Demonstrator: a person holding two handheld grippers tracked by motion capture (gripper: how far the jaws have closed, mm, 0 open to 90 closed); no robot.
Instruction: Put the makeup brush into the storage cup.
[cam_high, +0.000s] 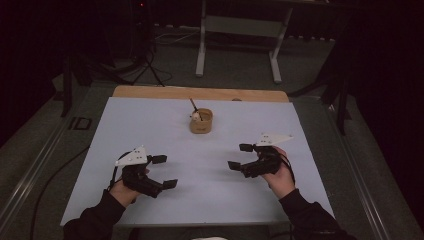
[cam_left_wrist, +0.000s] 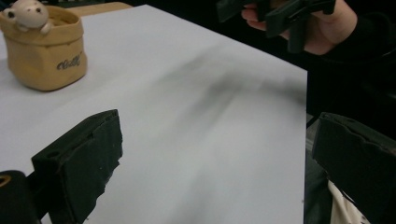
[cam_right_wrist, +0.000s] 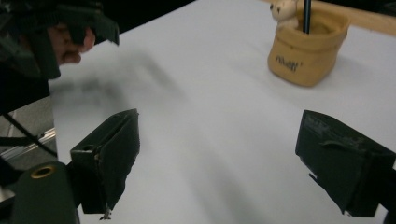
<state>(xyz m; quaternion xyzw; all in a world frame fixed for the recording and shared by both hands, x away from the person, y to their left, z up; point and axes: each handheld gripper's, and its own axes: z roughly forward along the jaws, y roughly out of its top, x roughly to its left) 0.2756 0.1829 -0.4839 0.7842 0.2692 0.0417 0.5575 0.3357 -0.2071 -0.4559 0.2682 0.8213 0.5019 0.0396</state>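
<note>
— So, from the high view, what do you see?
— A white table (cam_high: 165, 130) with a tan pot (cam_high: 201, 121) standing toward its far middle, a dark stick (cam_high: 192, 104) leaning out of it. The left gripper (cam_high: 164, 171) hovers near the front left, the right gripper (cam_high: 240, 156) near the front right. Both have their jaws apart and hold nothing, well apart from the pot.

— And the left gripper view?
— Its two black jaws stand wide, with bare table between them. The pot (cam_left_wrist: 44, 51) sits at the upper left, a small white bear figure (cam_left_wrist: 29, 13) peeking over its rim. The other hand (cam_left_wrist: 322, 25) with its gripper shows at the top right.

— The right gripper view?
— Again jaws spread wide over the table. The pot (cam_right_wrist: 306, 46) stands at the upper right, with the bear (cam_right_wrist: 285, 11) and stick (cam_right_wrist: 306, 14) inside. The other hand (cam_right_wrist: 65, 42) is at the upper left.
</note>
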